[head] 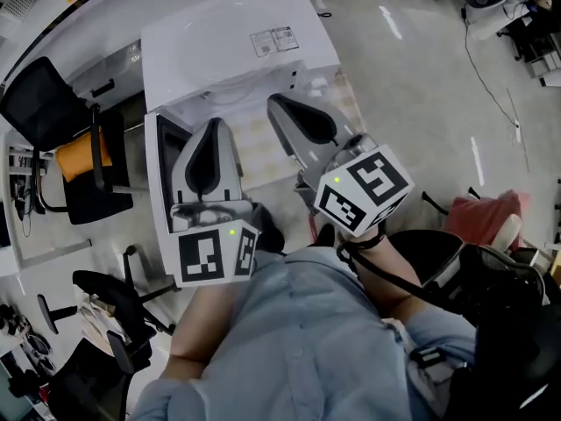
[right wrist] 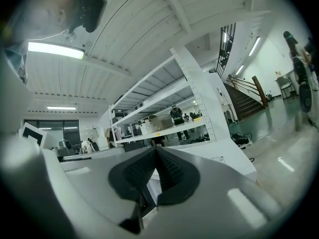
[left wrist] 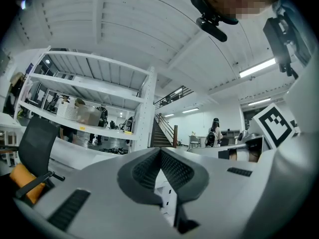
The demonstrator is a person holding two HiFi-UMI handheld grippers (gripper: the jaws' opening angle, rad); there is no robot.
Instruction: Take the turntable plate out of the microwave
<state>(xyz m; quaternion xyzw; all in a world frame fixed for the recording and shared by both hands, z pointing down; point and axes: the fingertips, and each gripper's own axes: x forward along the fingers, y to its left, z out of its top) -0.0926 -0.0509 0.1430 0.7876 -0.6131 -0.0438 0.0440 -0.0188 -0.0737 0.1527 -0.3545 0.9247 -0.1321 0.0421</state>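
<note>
The white microwave stands on a table with a pale checked cloth, seen from above. Its dark-windowed door looks swung open to the left. I cannot see the turntable plate in any view. My left gripper is in front of the microwave beside the door, its jaws shut with nothing between them. Just to its right, my right gripper points at the microwave's front, also shut and empty. Both point level.
A black office chair with an orange cushion stands to the left, another black chair at lower left. A red bag lies on the floor to the right. White shelving and a staircase stand across the room.
</note>
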